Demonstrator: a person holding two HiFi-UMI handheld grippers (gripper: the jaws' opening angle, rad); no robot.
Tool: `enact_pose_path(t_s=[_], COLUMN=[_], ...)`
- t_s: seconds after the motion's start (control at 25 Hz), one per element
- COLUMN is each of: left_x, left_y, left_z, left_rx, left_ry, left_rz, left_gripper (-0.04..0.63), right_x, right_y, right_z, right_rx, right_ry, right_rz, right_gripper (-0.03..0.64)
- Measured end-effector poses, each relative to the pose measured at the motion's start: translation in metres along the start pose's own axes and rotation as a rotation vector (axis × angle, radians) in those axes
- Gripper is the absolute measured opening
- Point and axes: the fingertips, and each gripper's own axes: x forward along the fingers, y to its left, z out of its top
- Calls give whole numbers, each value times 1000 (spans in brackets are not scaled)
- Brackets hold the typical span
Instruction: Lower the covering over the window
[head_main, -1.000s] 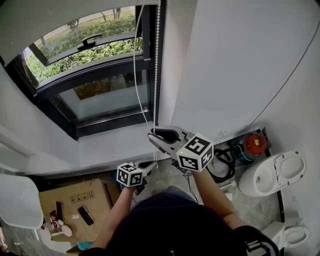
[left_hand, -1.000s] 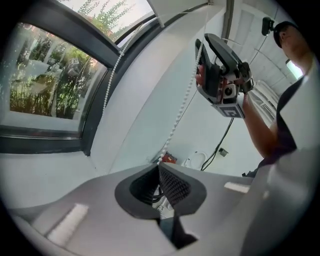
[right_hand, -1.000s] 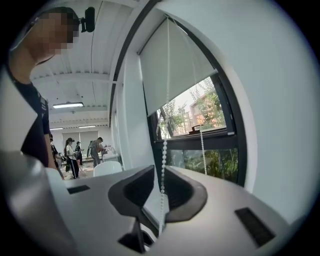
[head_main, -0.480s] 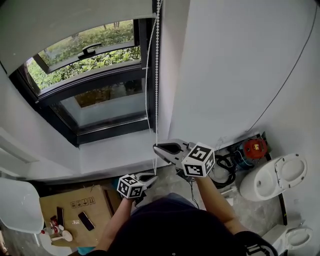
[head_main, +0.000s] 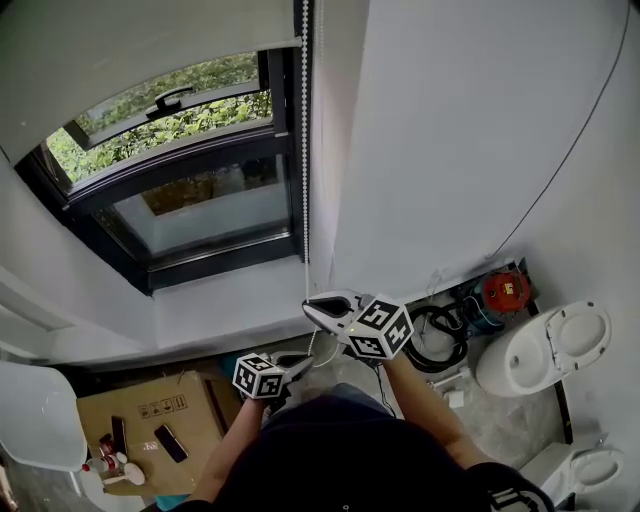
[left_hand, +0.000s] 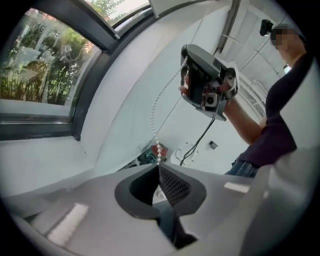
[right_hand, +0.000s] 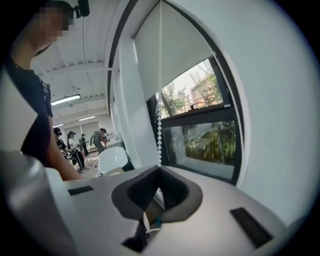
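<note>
Cardboard box (head_main: 135, 418) beside a white chair (head_main: 36, 412), white toilet (head_main: 543, 350), red-topped device (head_main: 507, 288) by a coiled black hose (head_main: 440, 338)

No legible text
Small printed symbols are seen on the cardboard box (head_main: 195, 425), but no wording can be read.

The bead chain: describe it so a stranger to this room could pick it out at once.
Find the dark-framed window in the white wall. Down its right edge a bead chain hangs straight into the right gripper, then runs to the left gripper. Unlike the thin black cable slanting across the wall further right, it is white and beaded.
</note>
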Motion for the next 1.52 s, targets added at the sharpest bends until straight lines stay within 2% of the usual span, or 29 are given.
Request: enact_pose_path(t_s=[0.12,0.32,0.72,0.92,1.04,1.12,1.36,1.52], left_x=[-4,-8,-18,-26,-41,-54,-104,-128], left_y=[3,2,-4,-2,1,2,-18,-41], left_z=[5,9,22,35,55,72,147,186], left_rx=[-11,-9,10,76,106,151,252,354], left_ry=[-27,-52,-118,-149,-205,-241,-473,-551], left_rz=[7,3,-12,11,41,81,96,107], left_gripper=[12,12,12,18,38,94,97,97], right_x=[10,20,27,30,31,30,33,36], right_y=[-1,1,-3,-4,-4,-3,-3,-2], right_z=[-29,-57,-60,-59,-61,-61,-60,-60], right_rx=[27,75,98,112,112,112,111,108], right_ry=[64,109,109,99,103,103,104,105], right_rz=[-5,-1,-13,-10,-10,-10,-6,2], right_gripper=[12,12,12,12,12,12,12,12])
